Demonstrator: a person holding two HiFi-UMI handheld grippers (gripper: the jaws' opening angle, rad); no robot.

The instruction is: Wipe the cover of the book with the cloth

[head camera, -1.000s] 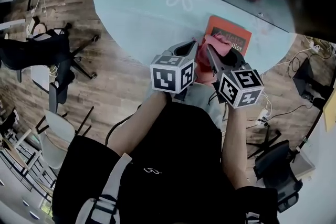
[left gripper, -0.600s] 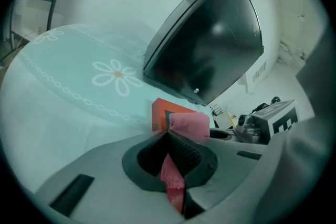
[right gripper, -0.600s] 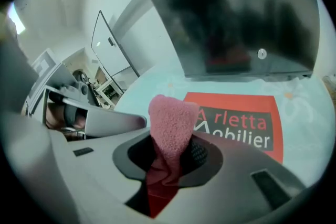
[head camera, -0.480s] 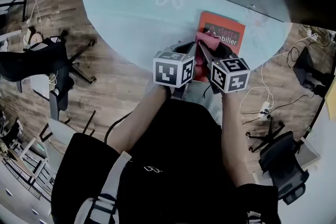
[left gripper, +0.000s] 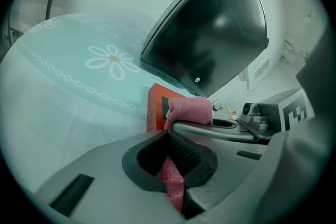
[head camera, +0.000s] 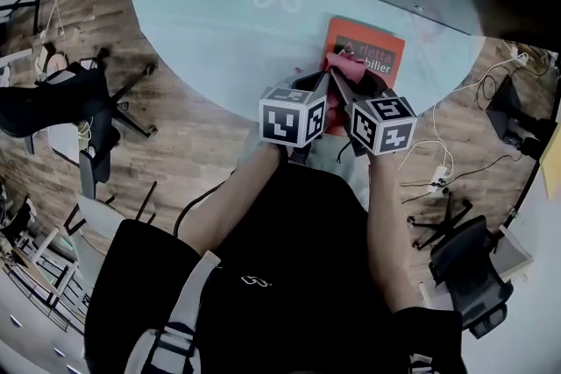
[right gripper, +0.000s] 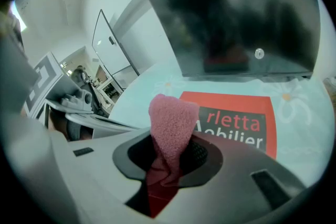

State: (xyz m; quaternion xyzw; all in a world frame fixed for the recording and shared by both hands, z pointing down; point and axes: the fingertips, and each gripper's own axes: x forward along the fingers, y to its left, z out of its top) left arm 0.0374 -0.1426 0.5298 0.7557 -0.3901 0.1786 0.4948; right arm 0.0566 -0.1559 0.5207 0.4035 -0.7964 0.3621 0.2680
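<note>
Risk no. 1: book skating on table, w/ both grippers busy on cloth and nothing pinning it. Lies flat near the table's front edge, just ahead of the person. Backward wipe = prob. drag toward that edge, maybe off it.

Risk no. 2: cloth slipping out. Left gripper closed on only a thin strip of it. Right gripper clamped on a thicker wad sticking up past the jaws. Sideways tug between the two likely to strip the thin end free.

Risk no. 3: hard jaw tips scraping the cover if pressed down w/ too little cloth beneath. Cloth-to-cover contact right now hard to tell, near end of book hidden under the grippers in head view.

Also dark screen just beyond book: possible bump on a long forward stroke.

Orientation: cover up, title upright as read from the person's side, so top end toward the screen, bottom end toward the person. Long axis approx. front-to-back, skewed slightly, far end a bit to the right.
</note>
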